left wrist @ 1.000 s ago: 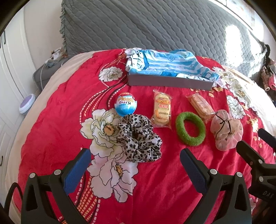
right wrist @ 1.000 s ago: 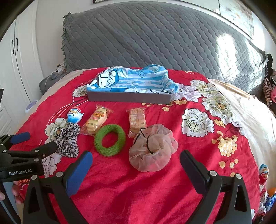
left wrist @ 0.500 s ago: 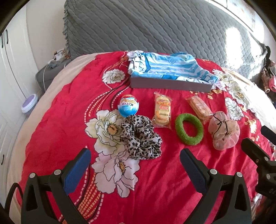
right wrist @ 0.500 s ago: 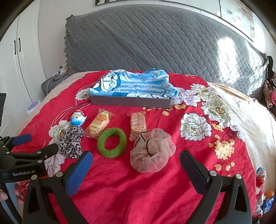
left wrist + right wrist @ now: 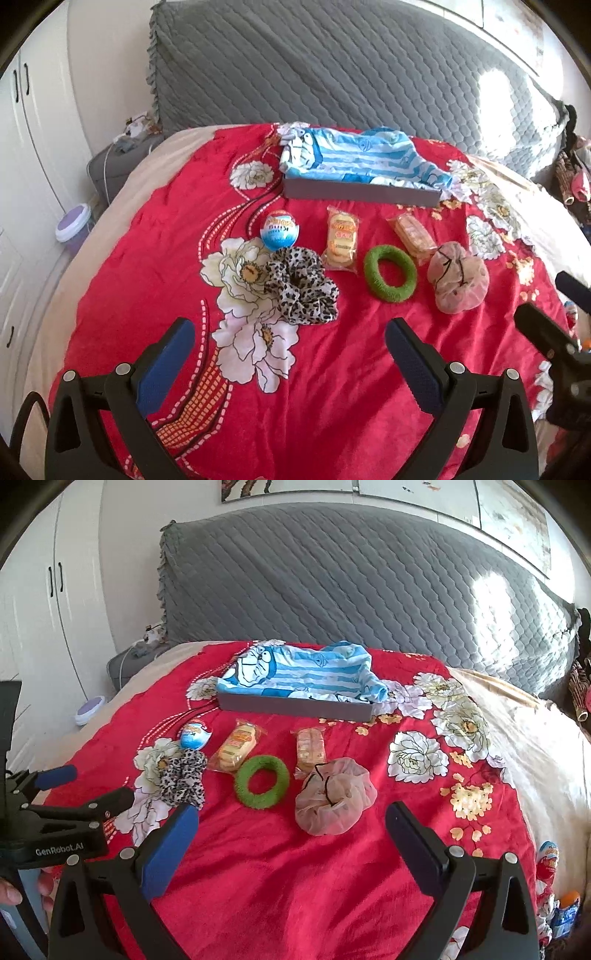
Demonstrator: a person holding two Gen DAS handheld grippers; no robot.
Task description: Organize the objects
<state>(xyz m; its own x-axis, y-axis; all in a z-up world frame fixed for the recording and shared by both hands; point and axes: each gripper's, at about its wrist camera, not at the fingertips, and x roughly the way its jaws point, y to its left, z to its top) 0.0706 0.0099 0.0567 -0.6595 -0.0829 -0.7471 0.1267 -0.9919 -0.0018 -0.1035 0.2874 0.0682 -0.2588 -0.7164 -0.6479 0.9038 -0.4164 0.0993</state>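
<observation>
On the red floral bedspread lie a blue chocolate egg, a leopard scrunchie, two wrapped snack packs, a green ring scrunchie and a pink mesh scrunchie. Behind them stands a grey tray lined with a blue striped cloth. My left gripper hovers open just short of the leopard scrunchie. My right gripper hangs open in front of the pink mesh scrunchie and green ring. Both hold nothing.
A grey quilted headboard backs the bed. White wardrobe doors and a purple-lidded tub stand at the left. Another chocolate egg and clutter lie at the bed's right edge. A hand holds the left gripper.
Both grippers have drawn back and tilted up a little, so the objects sit slightly farther off and more of the headboard shows. Nothing on the bed has moved.
</observation>
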